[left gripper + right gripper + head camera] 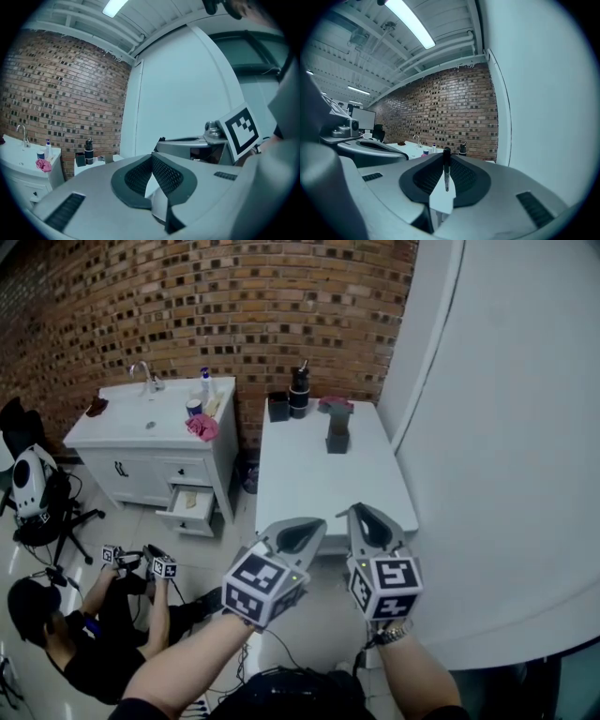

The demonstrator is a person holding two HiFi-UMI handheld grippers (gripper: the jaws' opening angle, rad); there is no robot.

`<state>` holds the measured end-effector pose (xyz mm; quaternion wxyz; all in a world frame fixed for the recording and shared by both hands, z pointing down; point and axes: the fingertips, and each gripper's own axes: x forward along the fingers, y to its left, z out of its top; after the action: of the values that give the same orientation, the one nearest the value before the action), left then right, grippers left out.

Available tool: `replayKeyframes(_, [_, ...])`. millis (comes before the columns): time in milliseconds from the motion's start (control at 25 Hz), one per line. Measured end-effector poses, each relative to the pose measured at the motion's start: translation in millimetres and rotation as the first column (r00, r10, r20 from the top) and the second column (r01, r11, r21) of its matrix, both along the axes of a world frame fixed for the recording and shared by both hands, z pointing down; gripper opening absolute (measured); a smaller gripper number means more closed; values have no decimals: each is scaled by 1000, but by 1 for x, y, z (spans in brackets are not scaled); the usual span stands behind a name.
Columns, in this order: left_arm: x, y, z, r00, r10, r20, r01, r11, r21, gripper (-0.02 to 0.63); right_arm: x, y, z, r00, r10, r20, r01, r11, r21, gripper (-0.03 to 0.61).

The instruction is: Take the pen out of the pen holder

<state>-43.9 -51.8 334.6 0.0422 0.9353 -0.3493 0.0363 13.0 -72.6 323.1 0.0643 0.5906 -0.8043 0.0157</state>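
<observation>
A black pen [446,168] stands upright between the jaws of my right gripper [446,161], which is shut on it. In the head view that gripper [362,512] is held close to my body, short of the near edge of the white table [309,488]. The dark pen holder [338,433] stands farther back on the table, well apart from both grippers. My left gripper [309,527] hovers beside the right one. Its pads [161,171] meet at the tip with nothing between them.
At the back of the table stand a black bottle [299,390] and a black box [278,407], with a pink cloth [335,403] beside them. A sink cabinet [150,442] with an open drawer stands left. A person [75,634] sits on the floor at lower left. A white wall [506,446] closes the right side.
</observation>
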Motion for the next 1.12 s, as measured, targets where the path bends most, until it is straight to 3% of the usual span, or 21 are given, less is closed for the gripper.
replayKeyframes(360, [38, 29, -5, 1000, 7, -1, -7, 1000, -5, 3, 36, 39, -10, 1000, -20, 1, 20, 1000, -4, 60])
replayKeyframes(1120, [127, 128, 2, 996, -88, 28, 88, 996, 0, 3, 119, 141, 1, 987, -149, 67, 149, 989, 3, 60])
